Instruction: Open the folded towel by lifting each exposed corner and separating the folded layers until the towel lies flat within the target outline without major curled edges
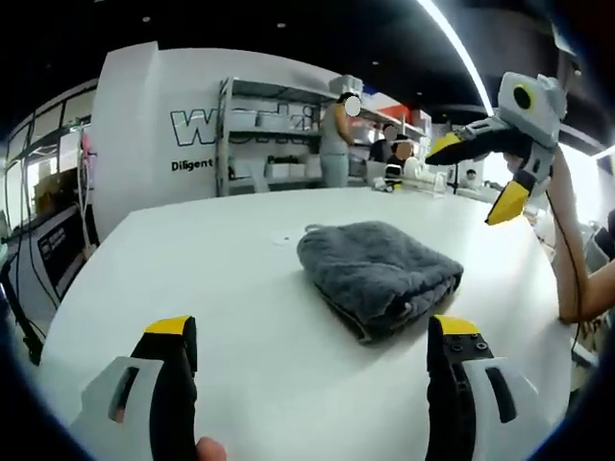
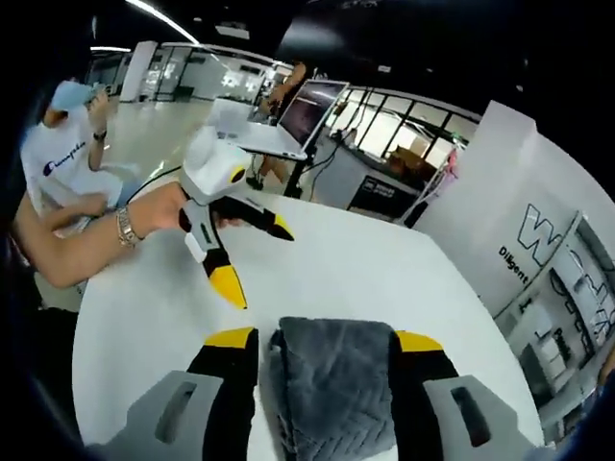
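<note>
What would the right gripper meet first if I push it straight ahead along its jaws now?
The folded grey towel: it already lies between the open right gripper jaws, so going on should meet it first, though its height above the white table is unclear.

Towel's [image 2: 336, 384] near edge cut off

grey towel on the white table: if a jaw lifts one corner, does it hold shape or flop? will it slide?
The grey towel probably flops: its folded layers sag and bulge at the edges rather than lying crisp. Its plush, ridged pile suggests easy grip for the open left gripper. The white table looks smooth and glossy, so the whole bundle may slide if only nudged. Likely light for its bulk.
</note>
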The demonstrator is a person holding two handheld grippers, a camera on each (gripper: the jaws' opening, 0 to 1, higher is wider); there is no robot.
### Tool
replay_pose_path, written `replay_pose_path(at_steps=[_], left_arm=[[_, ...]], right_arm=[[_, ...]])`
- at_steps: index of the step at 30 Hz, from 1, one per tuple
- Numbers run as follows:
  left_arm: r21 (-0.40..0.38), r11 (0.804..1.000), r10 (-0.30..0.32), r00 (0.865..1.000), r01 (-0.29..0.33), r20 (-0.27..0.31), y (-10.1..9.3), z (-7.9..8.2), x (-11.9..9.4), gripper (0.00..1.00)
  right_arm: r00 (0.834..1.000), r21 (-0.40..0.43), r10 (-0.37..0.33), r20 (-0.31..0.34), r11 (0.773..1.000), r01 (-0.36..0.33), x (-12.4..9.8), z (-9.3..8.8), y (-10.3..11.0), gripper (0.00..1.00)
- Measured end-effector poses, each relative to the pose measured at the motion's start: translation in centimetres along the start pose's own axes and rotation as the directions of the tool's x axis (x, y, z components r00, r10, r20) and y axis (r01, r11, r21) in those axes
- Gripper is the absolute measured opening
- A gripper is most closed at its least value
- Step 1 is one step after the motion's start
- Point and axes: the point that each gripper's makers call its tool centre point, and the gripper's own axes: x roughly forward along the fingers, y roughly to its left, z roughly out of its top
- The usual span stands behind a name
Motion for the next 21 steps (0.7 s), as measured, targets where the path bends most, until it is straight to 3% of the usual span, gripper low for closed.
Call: replay_pose_path(at_steps=[1,3,21], left_arm=[[0.001,1.000,0.001,1.000,-0.001,0.002,0.0,0.0,0.0,0.98],[-0.005,1.000,0.003,1.000,-0.003,0.005,0.1,0.0,0.0,0.98],[-0.035,0.999,0.016,1.000,-0.016,-0.002,0.8,-0.4,-0.1,0.98]], right_arm=[[1.000,-0.004,0.003,-0.009,1.000,-0.003,0.6,0.1,-0.7,0.43],[0.999,-0.019,0.029,-0.027,0.999,-0.030,1.3,-0.5,0.4,0.31],[0.984,-0.121,0.137,-0.114,0.981,-0.151,5.5,-2.6,4.4,0.20]])
